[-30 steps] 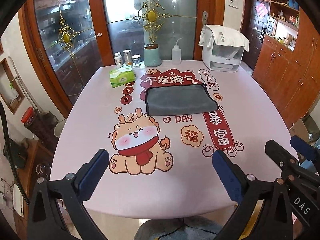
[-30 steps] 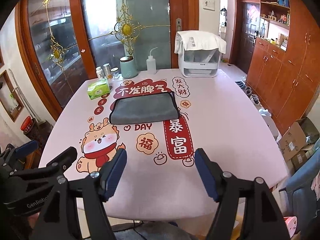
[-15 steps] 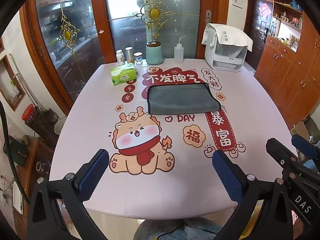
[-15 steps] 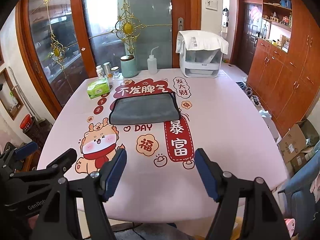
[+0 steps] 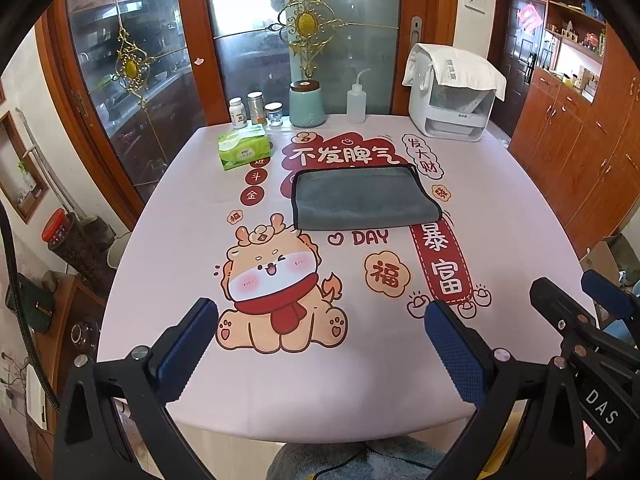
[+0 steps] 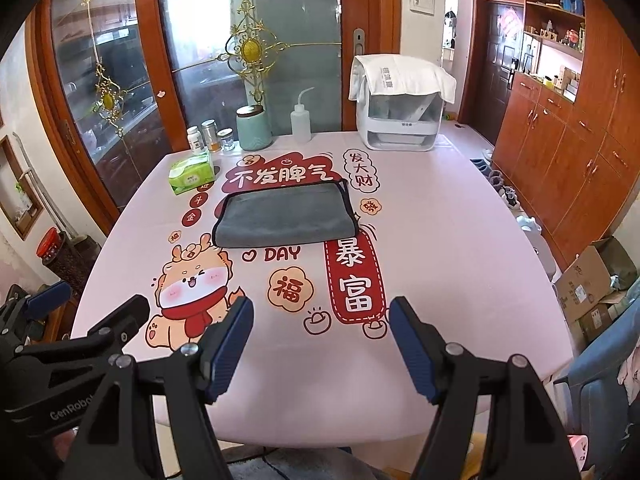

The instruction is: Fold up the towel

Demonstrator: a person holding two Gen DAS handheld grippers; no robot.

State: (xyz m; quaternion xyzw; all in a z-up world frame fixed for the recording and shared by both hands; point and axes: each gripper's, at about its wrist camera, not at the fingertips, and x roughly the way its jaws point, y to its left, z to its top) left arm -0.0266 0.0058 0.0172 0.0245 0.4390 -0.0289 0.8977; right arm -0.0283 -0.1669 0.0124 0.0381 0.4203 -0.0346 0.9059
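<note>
Both claws hang wide apart over my tabletop near edge: left claw at 6 o'clock, right claw beside it. Grey towel lies folded flat at 12 o'clock, untouched.

Ahead of your tongs: one grey towel; one green tissue pack; three small jars; one teal canister; one squeeze bottle; one white appliance.

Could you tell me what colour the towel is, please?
Grey with a dark edge trim; the towel shows best in the left wrist view.
</note>
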